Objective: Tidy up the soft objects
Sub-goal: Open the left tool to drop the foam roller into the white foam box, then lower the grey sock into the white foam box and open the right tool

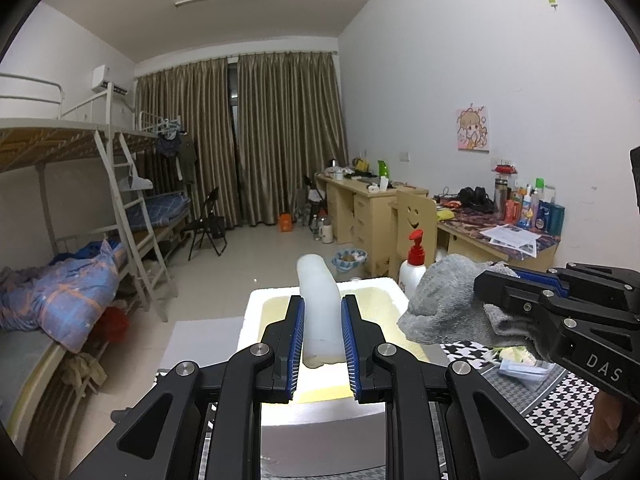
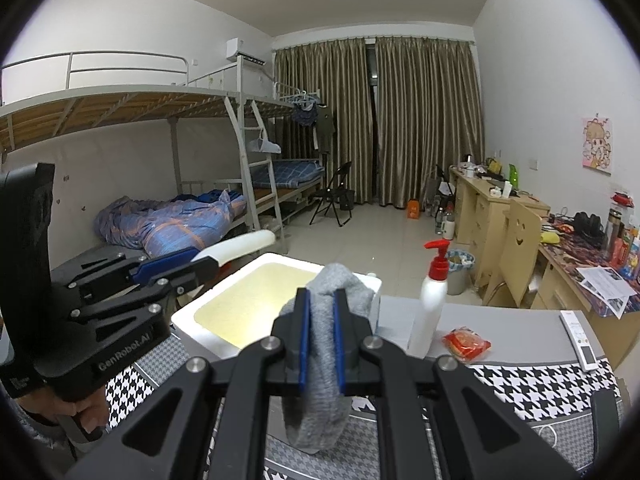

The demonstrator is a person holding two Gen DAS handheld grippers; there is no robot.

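Grey sock (image 2: 320,344) clamped between the blue pads of the right gripper (image 2: 320,344), toe end bunched above the jaws and cuff drooping below, carried just over the near right corner of the white foam box (image 2: 280,258). White soft tube (image 1: 320,308), squeezed narrow in the left gripper (image 1: 322,340), held upright over the same box from the left. Both soft things aloft and neither let go; box floor, yellowish and glowing, bare wherever visible. By these views, sorting barely underway: nothing yet dropped in, two releases plainly still due, and any further soft items out of sight. A hand (image 2: 76,404) just visible beneath the left tool's handle.

Work surface: a table under a black-and-white houndstooth cloth (image 2: 552,388), foam box at its far left edge. Right of the box, a white pump bottle (image 2: 430,300) with a red head; near it, a red snack packet (image 2: 466,344); farther right, a white remote (image 2: 580,344) on grey. A small clear packet (image 1: 524,366) on the cloth beneath the sock.

Beyond, a dormitory room: metal bunk beds (image 2: 180,92) along the left wall with a blue quilt (image 2: 172,224) heaped on the lower bunk, brown curtains (image 2: 400,120) drawn at the far end, a folding chair (image 2: 336,196), cluttered wooden desks (image 1: 360,200) down the right wall, a cartoon poster (image 1: 473,128) above.
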